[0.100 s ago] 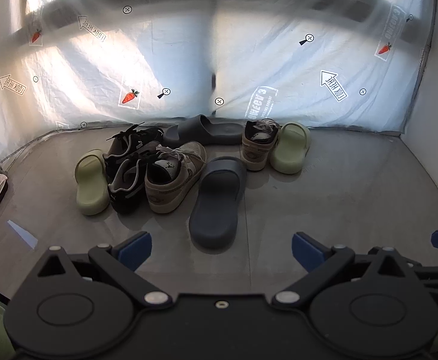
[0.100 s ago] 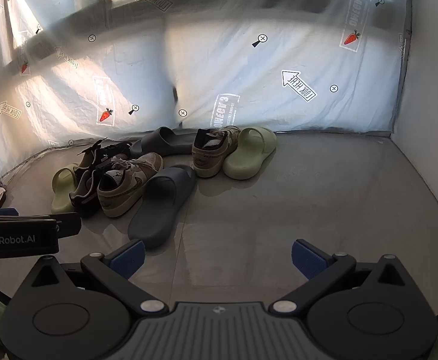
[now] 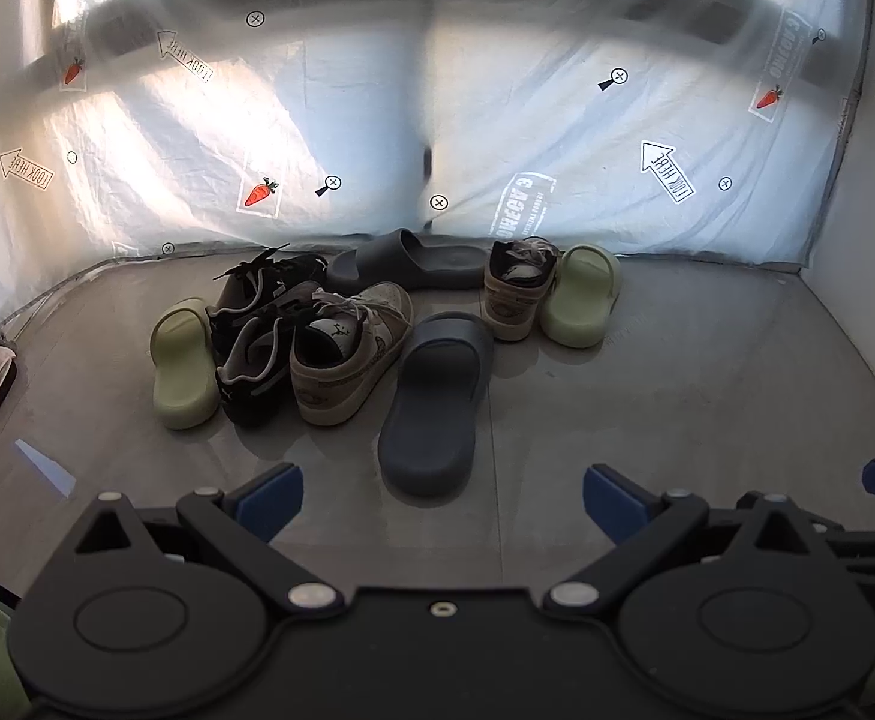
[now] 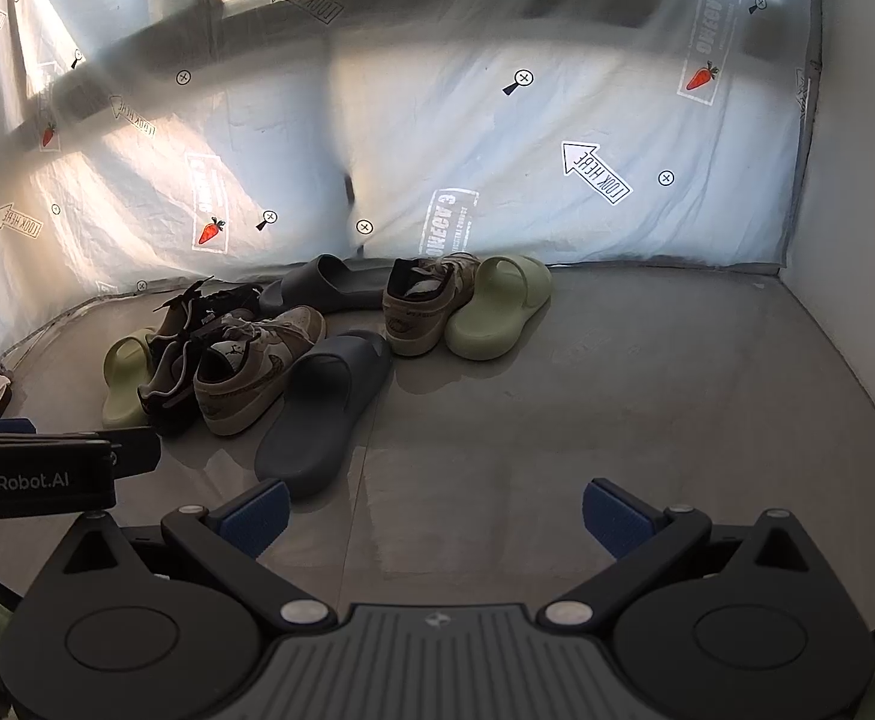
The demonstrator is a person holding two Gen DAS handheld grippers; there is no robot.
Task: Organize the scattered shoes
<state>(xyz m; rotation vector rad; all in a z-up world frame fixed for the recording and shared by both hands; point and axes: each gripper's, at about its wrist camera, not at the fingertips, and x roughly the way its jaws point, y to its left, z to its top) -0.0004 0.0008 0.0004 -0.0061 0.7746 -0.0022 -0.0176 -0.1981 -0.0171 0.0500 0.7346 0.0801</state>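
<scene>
We've got both grippers spread wide, nothing between the pads: left gripper (image 3: 443, 495) and right gripper (image 4: 436, 510) hover over bare floor (image 3: 677, 396). Dark slide (image 3: 437, 399) lies just ahead of our left fingers, near the right gripper's left fingertip. Past it sit a tan sneaker (image 3: 347, 354), black sneakers (image 3: 257, 354) and a green slide (image 3: 182, 363). Second tan sneaker (image 4: 425, 309) touches another green slide (image 4: 497, 306), ahead of our right fingers; second dark slide (image 3: 407, 261) lies by the sheet (image 3: 527, 150).
</scene>
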